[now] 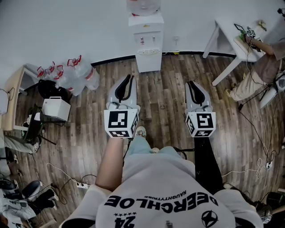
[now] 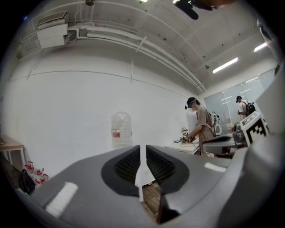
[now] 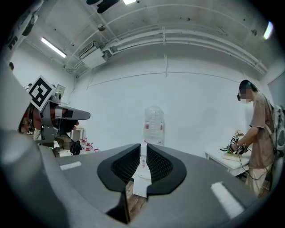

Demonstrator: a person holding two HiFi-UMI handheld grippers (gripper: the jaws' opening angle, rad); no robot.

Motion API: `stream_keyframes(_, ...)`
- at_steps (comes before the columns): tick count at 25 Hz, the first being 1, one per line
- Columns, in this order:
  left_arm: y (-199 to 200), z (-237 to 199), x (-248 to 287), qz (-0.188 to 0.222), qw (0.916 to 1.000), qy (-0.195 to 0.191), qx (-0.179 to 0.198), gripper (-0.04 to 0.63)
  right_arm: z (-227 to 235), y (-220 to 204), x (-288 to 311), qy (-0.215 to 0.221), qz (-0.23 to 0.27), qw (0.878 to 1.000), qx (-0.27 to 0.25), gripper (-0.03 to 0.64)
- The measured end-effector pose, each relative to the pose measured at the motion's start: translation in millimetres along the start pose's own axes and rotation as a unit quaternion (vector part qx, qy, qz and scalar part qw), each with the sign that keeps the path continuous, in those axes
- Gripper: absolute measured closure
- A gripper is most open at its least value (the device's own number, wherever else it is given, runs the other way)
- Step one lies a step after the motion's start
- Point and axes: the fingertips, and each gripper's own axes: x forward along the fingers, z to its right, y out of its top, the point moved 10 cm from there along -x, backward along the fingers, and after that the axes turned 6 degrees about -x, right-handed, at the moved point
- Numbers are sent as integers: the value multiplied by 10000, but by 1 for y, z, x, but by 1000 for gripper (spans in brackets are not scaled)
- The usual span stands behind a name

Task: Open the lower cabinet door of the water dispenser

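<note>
The white water dispenser point(image 1: 147, 42) stands against the far wall with a clear bottle point(image 1: 143, 6) on top. Its lower cabinet door point(image 1: 148, 62) looks closed. My left gripper point(image 1: 129, 78) and right gripper point(image 1: 191, 83) are held level over the wood floor, well short of the dispenser, both pointing at it. Each is shut with nothing between its fingers. In the left gripper view the gripper point(image 2: 143, 149) lines up just right of the bottle point(image 2: 121, 130). In the right gripper view the gripper point(image 3: 143, 149) frames the dispenser point(image 3: 142, 171) below its bottle point(image 3: 153, 126).
Several spare water bottles point(image 1: 78, 73) and a white box point(image 1: 56, 108) sit on the floor at the left. A white table point(image 1: 231, 35) stands at the right, with a person point(image 1: 262, 62) working at it. Cables and a power strip point(image 1: 82, 185) lie on the floor.
</note>
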Motion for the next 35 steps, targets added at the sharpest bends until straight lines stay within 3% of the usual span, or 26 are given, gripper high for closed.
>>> stream_keyframes(16,-1,-27,84,178,9994,-284,106,541,20,-1,73,85,-47,9997,-234,589)
stream_keyframes(35,2,-132,248,-123,9982,-585,-71,542,37,2,260,186,-515,9976,-417,588)
